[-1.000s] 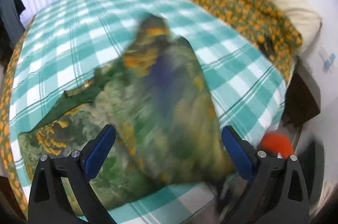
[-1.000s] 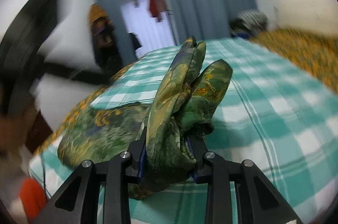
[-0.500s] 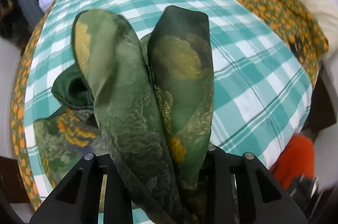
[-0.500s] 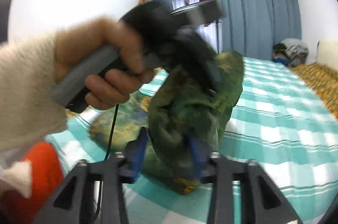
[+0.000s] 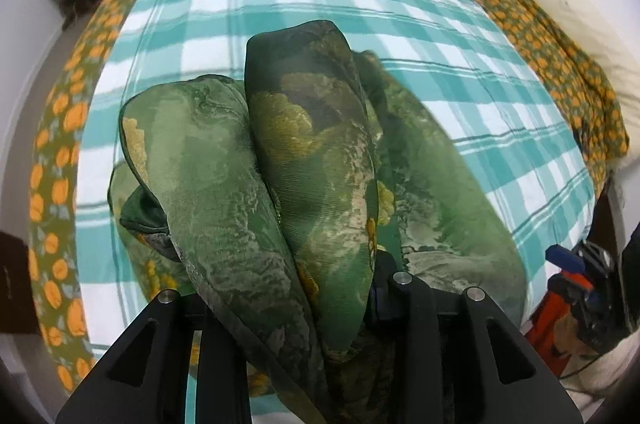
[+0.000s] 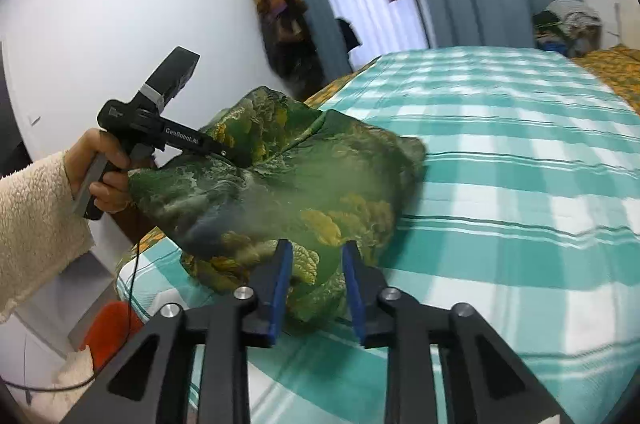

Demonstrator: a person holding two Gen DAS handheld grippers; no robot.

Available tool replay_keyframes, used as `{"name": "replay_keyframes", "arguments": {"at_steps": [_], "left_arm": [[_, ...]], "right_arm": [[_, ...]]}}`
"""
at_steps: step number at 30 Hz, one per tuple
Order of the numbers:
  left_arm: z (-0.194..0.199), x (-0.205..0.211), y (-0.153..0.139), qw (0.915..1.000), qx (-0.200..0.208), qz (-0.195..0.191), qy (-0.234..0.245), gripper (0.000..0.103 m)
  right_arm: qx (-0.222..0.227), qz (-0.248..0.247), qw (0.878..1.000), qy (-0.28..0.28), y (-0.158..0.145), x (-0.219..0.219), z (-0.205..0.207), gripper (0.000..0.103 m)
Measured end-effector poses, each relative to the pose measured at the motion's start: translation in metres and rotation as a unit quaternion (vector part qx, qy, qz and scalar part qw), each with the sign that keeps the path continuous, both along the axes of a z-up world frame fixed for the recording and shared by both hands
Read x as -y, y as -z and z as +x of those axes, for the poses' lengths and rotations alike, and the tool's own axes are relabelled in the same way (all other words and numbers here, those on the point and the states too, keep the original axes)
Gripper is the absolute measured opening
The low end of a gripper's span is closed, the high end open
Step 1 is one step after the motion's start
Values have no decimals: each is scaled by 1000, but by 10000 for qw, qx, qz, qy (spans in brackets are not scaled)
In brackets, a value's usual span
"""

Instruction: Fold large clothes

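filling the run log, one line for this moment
left claw: shut on green garment | right claw: open at its near edge | garment: bunched on checked bedsheet

Beyond the bunched green garment [image 6: 288, 184], the teal checked bedspread [image 6: 520, 152] lies open and flat toward the far end. An orange-patterned blanket [image 5: 560, 64] borders one side; the left gripper [image 6: 236, 158] crowds the near corner.
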State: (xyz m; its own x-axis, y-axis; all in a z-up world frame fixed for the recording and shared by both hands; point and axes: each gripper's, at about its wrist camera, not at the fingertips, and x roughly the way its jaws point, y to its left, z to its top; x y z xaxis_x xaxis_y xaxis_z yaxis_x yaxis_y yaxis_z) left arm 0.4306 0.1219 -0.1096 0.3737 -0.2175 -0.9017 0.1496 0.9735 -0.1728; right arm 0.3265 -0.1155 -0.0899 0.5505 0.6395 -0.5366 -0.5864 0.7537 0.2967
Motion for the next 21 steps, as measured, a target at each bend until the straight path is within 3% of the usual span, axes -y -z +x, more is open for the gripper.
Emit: {"name": "replay_keyframes", "arguments": {"at_steps": [7, 11, 15, 21], "left_arm": [[-6, -49, 36, 9992, -155, -263, -240, 38], [-11, -76, 68, 9960, -372, -661, -468, 43], [-15, -93, 96, 9890, -442, -1220, -707, 44], [-16, -94, 99, 9870, -364, -1396, -710, 45]], "right_arm": [[-264, -530, 9969, -527, 37, -66, 23, 26], [-883, -761, 9912, -635, 73, -91, 31, 23], [-1141, -861, 9885, -495, 96, -100, 36, 16], [-1380, -978, 9842, -516, 92, -104, 51, 15]]}}
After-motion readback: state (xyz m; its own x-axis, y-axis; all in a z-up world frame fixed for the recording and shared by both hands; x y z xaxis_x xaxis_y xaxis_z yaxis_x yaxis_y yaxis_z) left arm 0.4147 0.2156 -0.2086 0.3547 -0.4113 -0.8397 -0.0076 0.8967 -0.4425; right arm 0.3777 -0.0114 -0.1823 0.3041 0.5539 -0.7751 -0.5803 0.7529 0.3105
